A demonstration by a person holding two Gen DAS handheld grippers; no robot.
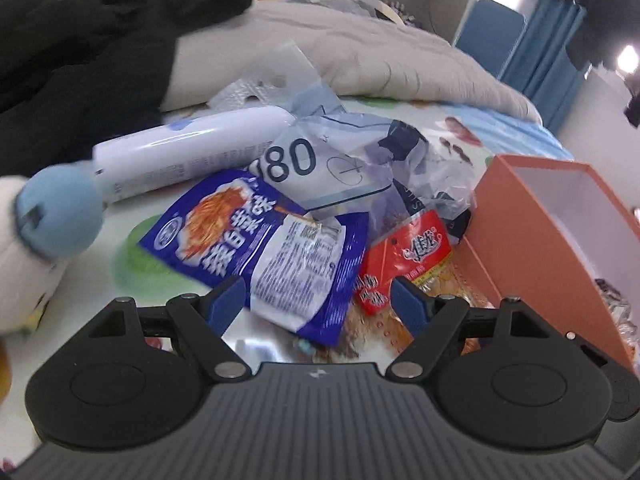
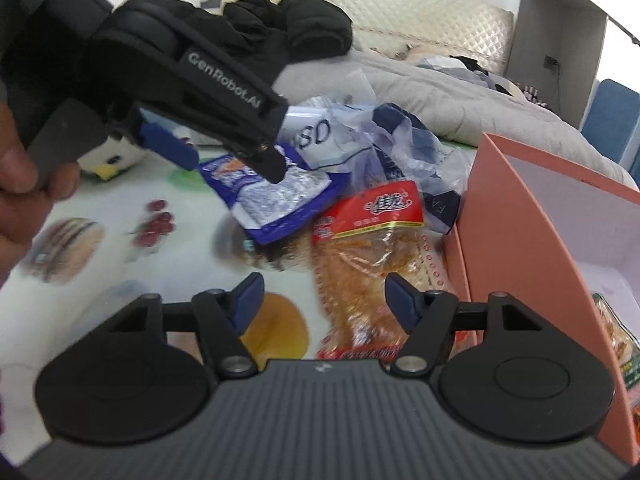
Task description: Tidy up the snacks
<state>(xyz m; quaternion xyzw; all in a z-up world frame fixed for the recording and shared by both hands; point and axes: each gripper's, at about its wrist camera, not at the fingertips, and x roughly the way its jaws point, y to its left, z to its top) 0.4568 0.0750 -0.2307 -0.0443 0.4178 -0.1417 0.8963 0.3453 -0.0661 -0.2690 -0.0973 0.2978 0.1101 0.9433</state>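
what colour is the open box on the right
Orange outside, white inside: the open cardboard box, clearest in the right wrist view.

blue snack pouch (image 1: 260,248), red-topped snack pack (image 2: 372,216), orange box (image 1: 532,240)

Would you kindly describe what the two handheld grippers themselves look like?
Both the left gripper and the right gripper have matte black ribbed bodies, round black pivot discs, silver pins and blue-tipped fingers. White "GenRobot.AI" lettering marks the left one's side. No cables or sleeves are visible.

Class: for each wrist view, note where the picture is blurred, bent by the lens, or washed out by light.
Left wrist view: the plush toy at the edge is smeared, the orange box walls bow, a lamp glares top right. Right wrist view: the left gripper and the red snack pack are soft with blur.
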